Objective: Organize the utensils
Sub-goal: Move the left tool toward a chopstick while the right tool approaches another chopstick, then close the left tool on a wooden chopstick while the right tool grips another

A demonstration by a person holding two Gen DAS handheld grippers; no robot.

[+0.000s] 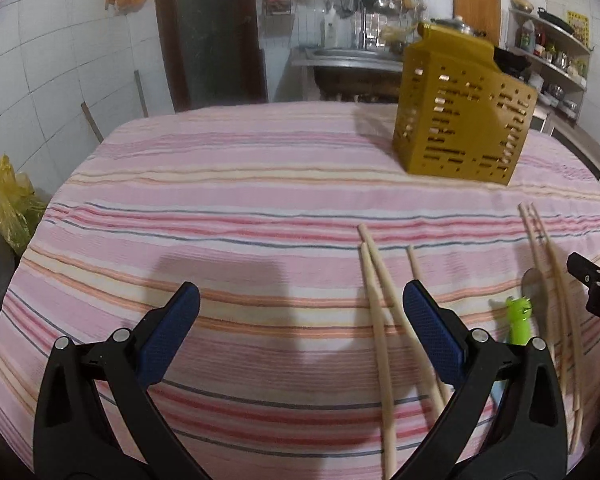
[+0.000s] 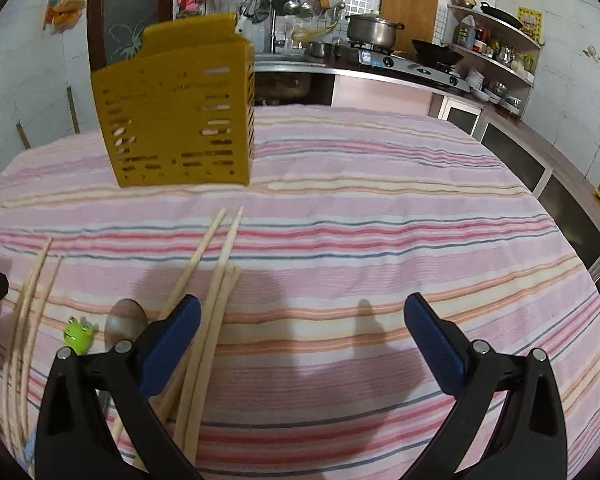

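Overhead, both sets of jaws hang wide and empty — left gripper (image 1: pixel 300 312), right gripper (image 2: pixel 302 316). Chopsticks (image 1: pixel 376 300) lie on the striped surface (image 1: pixel 240 208) under the left gripper's right finger; the yellow utensil holder (image 1: pixel 460 120) stands well beyond.

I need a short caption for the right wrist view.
Open right tongs hover over striped tablecloth; chopsticks lie before yellow utensil holder.
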